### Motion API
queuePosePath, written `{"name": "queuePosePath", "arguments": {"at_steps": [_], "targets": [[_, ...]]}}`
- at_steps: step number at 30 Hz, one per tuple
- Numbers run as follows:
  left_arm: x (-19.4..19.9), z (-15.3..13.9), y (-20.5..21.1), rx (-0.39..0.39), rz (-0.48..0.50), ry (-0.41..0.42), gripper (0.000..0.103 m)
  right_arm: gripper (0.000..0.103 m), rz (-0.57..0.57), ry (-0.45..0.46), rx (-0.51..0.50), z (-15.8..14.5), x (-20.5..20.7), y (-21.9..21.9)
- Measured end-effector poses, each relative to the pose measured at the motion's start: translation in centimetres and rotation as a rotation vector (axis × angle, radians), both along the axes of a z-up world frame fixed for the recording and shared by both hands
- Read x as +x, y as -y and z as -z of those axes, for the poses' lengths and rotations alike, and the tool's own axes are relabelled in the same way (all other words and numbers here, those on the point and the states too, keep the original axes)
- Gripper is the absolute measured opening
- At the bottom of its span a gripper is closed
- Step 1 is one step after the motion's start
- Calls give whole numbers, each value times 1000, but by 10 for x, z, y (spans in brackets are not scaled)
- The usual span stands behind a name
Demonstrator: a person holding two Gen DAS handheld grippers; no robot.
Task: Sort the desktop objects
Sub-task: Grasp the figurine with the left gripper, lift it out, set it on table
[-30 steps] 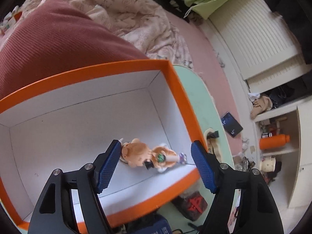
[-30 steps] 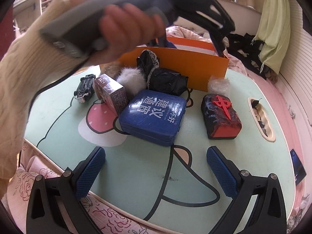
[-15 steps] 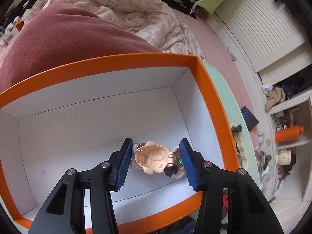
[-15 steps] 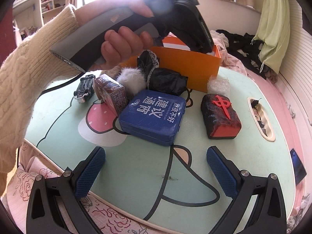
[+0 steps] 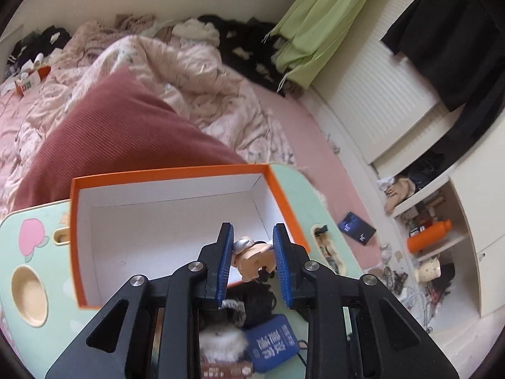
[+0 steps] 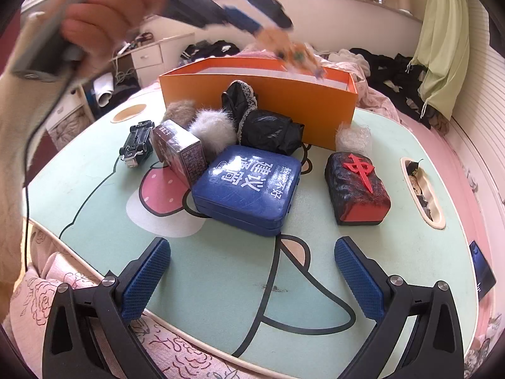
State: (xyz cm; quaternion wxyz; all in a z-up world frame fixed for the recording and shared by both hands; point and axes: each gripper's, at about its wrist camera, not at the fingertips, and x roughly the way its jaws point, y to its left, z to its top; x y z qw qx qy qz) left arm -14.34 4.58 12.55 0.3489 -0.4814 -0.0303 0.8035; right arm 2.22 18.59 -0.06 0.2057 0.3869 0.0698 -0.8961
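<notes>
Left claw (image 5: 252,252): pinching the small orange-haired figurine (image 5: 252,257) between both blue pads; your jaws have just been closing on it. The claw angles downward, held above the near right corner of the orange box (image 5: 75,240), with the figurine clear of the white box floor. In the right wrist view your left hand (image 6: 94,28) shows blurred at top left, the figurine (image 6: 293,50) hanging above the box's (image 6: 258,104) top edge.

Right claw (image 6: 252,279): spread wide, nothing between the pads, poised over the near edge of the table (image 6: 221,284) and tilted down.

On the table, near side of the box: blue case (image 6: 249,186) at centre; red-and-black mahjong block (image 6: 356,189) to its right, apart from it; dark carton (image 6: 178,153) leaning at the case's left; toy car (image 6: 137,143) further left; grey-white pompom (image 6: 213,129) and black bundle (image 6: 271,131) against the box front.

Open room: bare table between the right claw and the blue case; also at far left of the toy car.
</notes>
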Motion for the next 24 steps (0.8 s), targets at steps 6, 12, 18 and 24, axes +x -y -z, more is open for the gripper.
{"name": "queuePosePath", "arguments": {"at_steps": [6,12,18,24], "targets": [[31,7,21,10,-12,-38,15,103,0,-1,0,0,0,0],[49,30,39,-43,-90,-77,43,103,1,0,0,0,1,0],[94,44,62,-77,-134,-166,67,103,1,0,0,0,1,0],[145,80,86,-185,-182,-212,69,103,2,0,1,0,1,0]]}}
